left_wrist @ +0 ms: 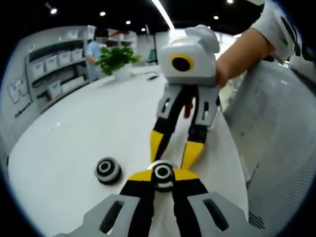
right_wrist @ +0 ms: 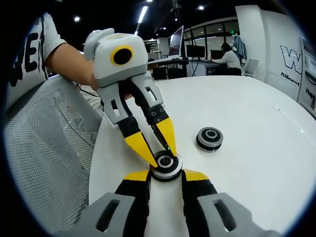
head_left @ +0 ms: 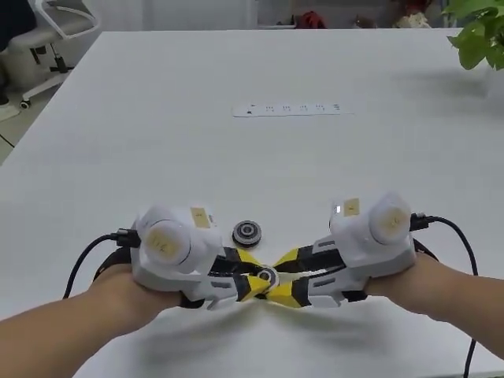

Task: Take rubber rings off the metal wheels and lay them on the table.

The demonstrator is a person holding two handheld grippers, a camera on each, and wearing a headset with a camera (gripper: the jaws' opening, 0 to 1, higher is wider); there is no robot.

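Two hand-held grippers met tip to tip near the front edge of the white surface (head_left: 157, 118) in the head view. Your left hand-held gripper (head_left: 253, 280) pointed in from 9 o'clock and your right hand-held gripper (head_left: 281, 279) from 3 o'clock. Both were closed on the same metal wheel (head_left: 267, 277). In each gripper view your own yellow tips pressed the wheel's sides while the other gripper's tips touched its far edge. Whether that wheel rested on the surface or hung just above it could not be told. You had a second wheel (head_left: 247, 232) lying flat on the surface near the held one, at about 11 o'clock from it, with a dark band around its rim. Well beyond, at 12 o'clock, lay a white power strip (head_left: 291, 109), and a leafy plant (head_left: 478, 35) stood at 2 o'clock.
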